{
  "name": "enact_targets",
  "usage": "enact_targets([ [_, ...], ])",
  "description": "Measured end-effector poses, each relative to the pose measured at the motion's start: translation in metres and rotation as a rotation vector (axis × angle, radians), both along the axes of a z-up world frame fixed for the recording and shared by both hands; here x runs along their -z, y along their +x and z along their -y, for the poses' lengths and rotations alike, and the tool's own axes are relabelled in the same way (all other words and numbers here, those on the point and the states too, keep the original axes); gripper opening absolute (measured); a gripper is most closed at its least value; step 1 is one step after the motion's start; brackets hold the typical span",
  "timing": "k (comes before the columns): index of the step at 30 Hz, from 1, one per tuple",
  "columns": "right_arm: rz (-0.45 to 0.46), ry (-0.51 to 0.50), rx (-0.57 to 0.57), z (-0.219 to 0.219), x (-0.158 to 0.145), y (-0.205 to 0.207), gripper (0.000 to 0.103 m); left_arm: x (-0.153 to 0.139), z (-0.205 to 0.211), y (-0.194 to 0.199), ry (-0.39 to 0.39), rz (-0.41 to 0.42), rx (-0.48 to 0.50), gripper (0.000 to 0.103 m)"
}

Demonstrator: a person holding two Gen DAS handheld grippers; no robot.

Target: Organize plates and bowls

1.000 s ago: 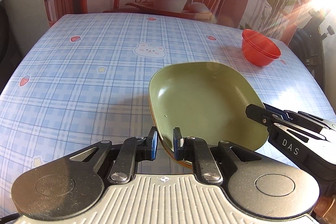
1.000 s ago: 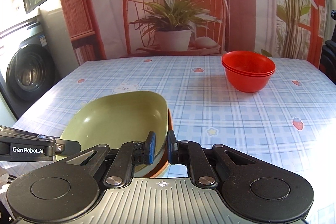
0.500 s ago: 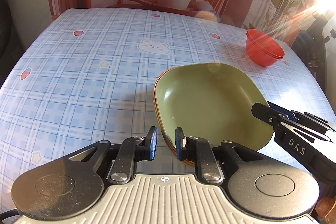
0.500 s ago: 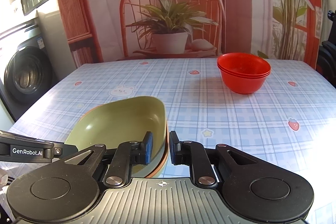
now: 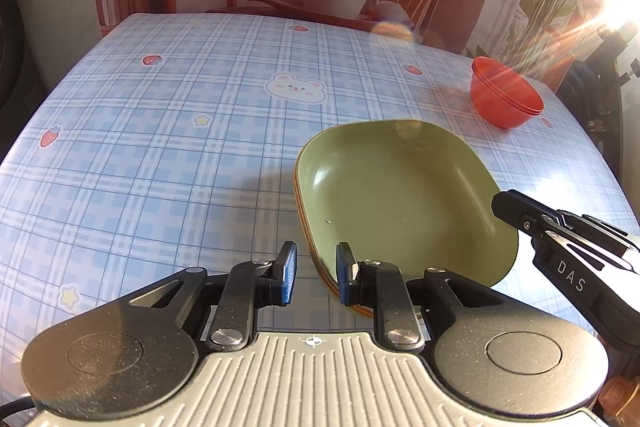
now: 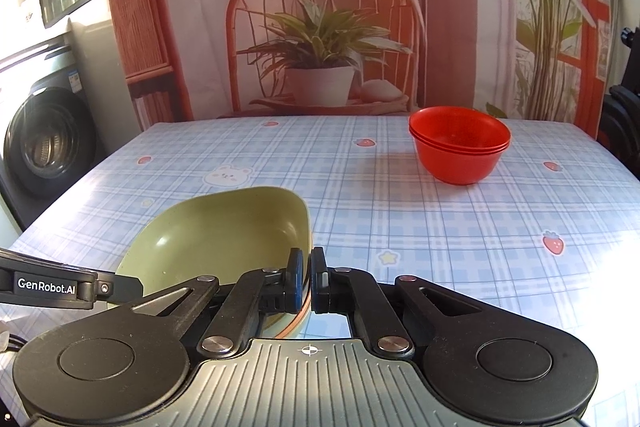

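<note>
On blue plaid oilcloth [image 5: 160, 155], stacked stiff, slick green plates [image 5: 392, 195] at 1 o'clock are pinched at the rim by the right gripper [image 6: 307, 277], the left gripper [image 5: 313, 273] half-open astride theirs; red bowls [image 6: 460, 149] sit apart.

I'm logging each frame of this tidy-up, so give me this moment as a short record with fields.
surface: table with a blue plaid cloth
plates: green plate on top of an orange-rimmed one, near edge of the table
bowls: red bowls nested, far right side
left gripper: jaws apart, the stack's rim between them, no contact visible
right gripper: jaws narrow around the plates' rim; whether it clamps cannot be told
plates to bowls: apart, not touching
</note>
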State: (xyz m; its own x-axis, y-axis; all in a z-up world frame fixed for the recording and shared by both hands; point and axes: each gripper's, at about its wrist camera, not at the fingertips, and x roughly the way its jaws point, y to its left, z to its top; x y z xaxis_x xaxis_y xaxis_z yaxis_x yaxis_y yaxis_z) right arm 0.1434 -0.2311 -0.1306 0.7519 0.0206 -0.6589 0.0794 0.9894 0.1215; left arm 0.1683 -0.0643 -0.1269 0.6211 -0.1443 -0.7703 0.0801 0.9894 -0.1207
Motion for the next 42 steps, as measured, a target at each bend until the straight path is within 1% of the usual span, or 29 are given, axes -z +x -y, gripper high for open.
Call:
enact_targets([
  [3,-0.016,0.018,0.008,0.002,0.004,0.002,0.003,0.001,0.000,0.000,-0.002,0.000,0.001,0.022],
  [7,-0.012,0.021,0.009,0.002,0.005,0.001,0.003,0.002,-0.001,0.000,-0.002,-0.001,0.003,0.023],
  [11,-0.018,0.031,0.013,0.003,0.005,0.000,0.004,0.003,-0.002,0.000,-0.001,-0.002,0.000,0.026],
  [13,-0.021,0.049,0.014,0.003,0.003,0.000,0.011,0.003,-0.002,0.000,0.001,-0.004,-0.005,0.028],
  [15,-0.015,0.049,0.014,0.002,0.000,0.000,0.016,0.002,-0.002,0.000,0.006,-0.004,-0.013,0.031],
  [20,0.004,0.033,0.014,0.000,-0.010,0.000,0.016,-0.002,0.000,-0.002,0.011,0.015,-0.015,0.031],
  [31,-0.022,0.010,0.081,0.015,-0.018,0.002,0.016,-0.009,0.003,-0.001,0.019,0.042,-0.001,0.031],
  [36,-0.014,0.020,0.115,0.031,-0.020,0.000,0.016,-0.018,0.011,0.002,0.037,0.071,0.028,0.033],
  [38,-0.005,0.024,0.136,0.040,-0.023,0.000,0.017,-0.024,0.018,0.004,0.044,0.088,0.051,0.040],
  [39,0.000,0.026,0.147,0.045,-0.023,-0.001,0.017,-0.028,0.022,0.005,0.045,0.100,0.066,0.041],
  [42,0.009,0.029,0.184,0.065,-0.025,0.000,0.017,-0.039,0.035,0.013,0.027,0.124,0.114,0.042],
])
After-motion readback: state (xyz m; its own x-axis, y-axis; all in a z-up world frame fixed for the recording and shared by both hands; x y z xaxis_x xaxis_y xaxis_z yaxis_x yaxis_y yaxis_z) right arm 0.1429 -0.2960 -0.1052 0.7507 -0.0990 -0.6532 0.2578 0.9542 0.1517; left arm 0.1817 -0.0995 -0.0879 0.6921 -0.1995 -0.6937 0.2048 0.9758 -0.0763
